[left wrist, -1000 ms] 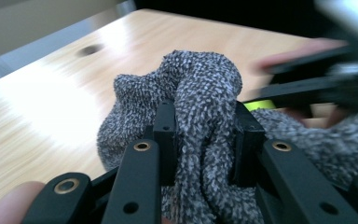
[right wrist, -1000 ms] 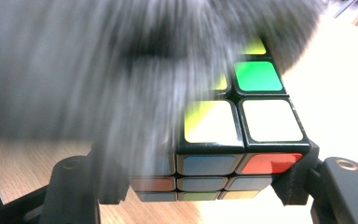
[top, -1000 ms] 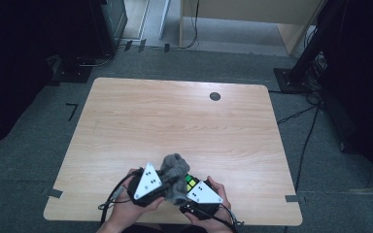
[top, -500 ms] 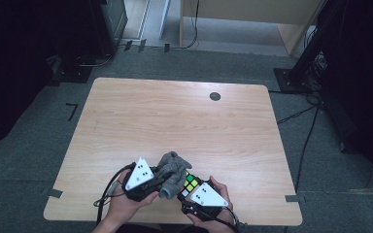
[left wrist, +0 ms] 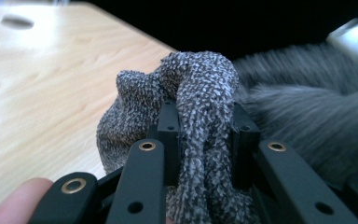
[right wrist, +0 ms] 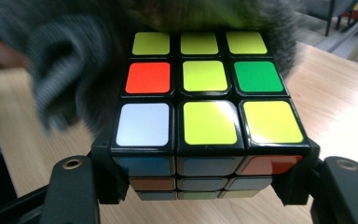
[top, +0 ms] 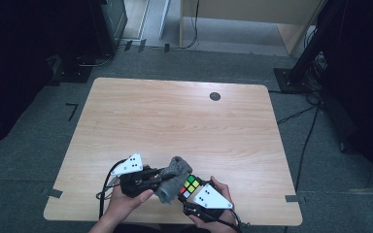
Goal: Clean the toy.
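A grey knitted cloth is bunched near the table's front edge, and my left gripper is shut on it. In the left gripper view a fold of the cloth is pinched between the two black jaws of my left gripper. My right gripper is shut on a colour cube, whose top shows just right of the cloth. In the right gripper view the cube has a mostly yellow top. My right gripper clamps its two sides, and the blurred cloth touches its far and left edges.
A dark round hole lies in the tabletop at the back right. Tape marks sit at the front corners. Dark stands and cables surround the table on grey carpet.
My left gripper has shifted left with the cloth in it, and more of the cube's top shows. The right gripper and cube have stayed put.
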`<action>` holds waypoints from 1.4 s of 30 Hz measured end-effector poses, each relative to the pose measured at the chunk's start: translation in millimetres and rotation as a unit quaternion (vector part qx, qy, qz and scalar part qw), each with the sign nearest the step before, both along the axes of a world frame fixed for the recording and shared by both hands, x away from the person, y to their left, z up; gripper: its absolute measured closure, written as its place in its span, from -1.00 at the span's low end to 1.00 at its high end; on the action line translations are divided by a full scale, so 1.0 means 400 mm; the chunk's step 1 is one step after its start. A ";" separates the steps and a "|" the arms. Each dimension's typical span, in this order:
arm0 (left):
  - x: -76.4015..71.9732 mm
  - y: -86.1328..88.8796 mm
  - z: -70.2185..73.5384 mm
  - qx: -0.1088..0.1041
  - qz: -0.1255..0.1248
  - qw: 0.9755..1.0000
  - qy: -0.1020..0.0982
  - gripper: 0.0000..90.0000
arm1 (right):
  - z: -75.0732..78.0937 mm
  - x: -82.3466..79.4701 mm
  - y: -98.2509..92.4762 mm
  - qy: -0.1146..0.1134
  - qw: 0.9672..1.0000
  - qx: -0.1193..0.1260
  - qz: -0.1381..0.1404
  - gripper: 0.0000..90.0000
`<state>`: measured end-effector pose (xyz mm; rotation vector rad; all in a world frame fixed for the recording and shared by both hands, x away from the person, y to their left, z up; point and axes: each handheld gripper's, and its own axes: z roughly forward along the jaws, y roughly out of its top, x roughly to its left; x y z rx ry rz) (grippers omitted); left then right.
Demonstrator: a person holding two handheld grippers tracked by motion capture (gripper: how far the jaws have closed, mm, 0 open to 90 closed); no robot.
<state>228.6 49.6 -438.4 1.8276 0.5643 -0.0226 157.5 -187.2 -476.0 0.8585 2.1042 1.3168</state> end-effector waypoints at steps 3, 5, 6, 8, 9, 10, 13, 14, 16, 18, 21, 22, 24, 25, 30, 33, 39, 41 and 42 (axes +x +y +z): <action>0.009 0.003 -0.020 0.013 0.010 1.000 0.011 0.60 | 0.004 -0.003 0.003 -0.006 1.000 -0.003 -0.004 -0.24; 0.010 0.001 -0.031 0.032 0.018 0.999 0.010 0.61 | 0.013 -0.007 -0.001 -0.008 1.000 0.015 -0.003 -0.24; 0.008 0.001 -0.030 0.031 0.019 0.999 0.006 0.61 | 0.019 -0.008 -0.002 -0.011 1.000 0.020 -0.001 -0.24; 0.001 0.003 -0.015 0.007 0.013 1.000 0.003 0.61 | 0.024 -0.012 -0.002 -0.018 1.000 0.011 0.003 -0.24; -0.004 0.005 -0.005 -0.006 0.008 1.000 -0.004 0.61 | 0.023 -0.012 -0.002 -0.017 1.000 0.009 0.005 -0.24; -0.008 0.005 0.004 -0.014 0.003 1.000 -0.012 0.61 | 0.020 -0.010 -0.002 -0.017 1.000 0.004 0.005 -0.24; -0.017 0.000 0.005 0.008 0.009 0.999 -0.047 0.60 | 0.016 -0.006 -0.003 -0.010 1.000 0.002 -0.004 -0.24; -0.015 0.000 -0.001 0.021 0.017 0.998 -0.052 0.59 | 0.018 -0.007 -0.005 -0.013 1.000 0.003 -0.006 -0.24; -0.013 0.000 -0.015 0.057 0.041 0.995 -0.069 0.60 | 0.030 -0.010 -0.012 -0.023 1.000 0.013 -0.009 -0.24; -0.014 -0.002 -0.026 0.075 0.046 0.993 -0.084 0.61 | 0.049 -0.013 -0.027 -0.031 0.999 0.038 -0.020 -0.24; -0.024 -0.019 -0.034 0.091 0.041 0.990 -0.105 0.62 | 0.079 -0.017 -0.049 -0.033 0.996 0.082 -0.032 -0.24; -0.030 -0.031 -0.039 0.104 0.037 0.987 -0.115 0.62 | 0.089 -0.019 -0.051 -0.035 0.994 0.094 -0.032 -0.24; -0.047 -0.055 -0.048 0.126 0.016 0.982 -0.136 0.62 | 0.101 -0.023 -0.049 -0.041 0.993 0.106 -0.030 -0.24; -0.056 -0.065 -0.050 0.128 0.006 0.981 -0.143 0.62 | 0.104 -0.025 -0.046 -0.038 0.993 0.111 -0.031 -0.24; -0.081 -0.073 -0.031 0.095 -0.002 0.982 -0.162 0.64 | 0.087 -0.018 -0.047 -0.024 0.992 0.122 -0.038 -0.24; -0.080 -0.063 -0.029 0.076 -0.003 0.983 -0.165 0.65 | 0.093 -0.012 -0.066 -0.021 0.990 0.130 -0.051 -0.24; -0.073 -0.066 -0.036 0.089 0.014 0.983 -0.160 0.63 | 0.089 -0.004 -0.076 -0.002 0.989 0.138 -0.061 -0.24; -0.068 -0.067 -0.041 0.095 0.020 0.983 -0.154 0.62 | 0.088 -0.008 -0.064 0.002 0.990 0.136 -0.048 -0.24; -0.066 -0.067 -0.042 0.095 0.023 0.984 -0.151 0.62 | 0.087 -0.010 -0.058 0.001 0.990 0.134 -0.039 -0.24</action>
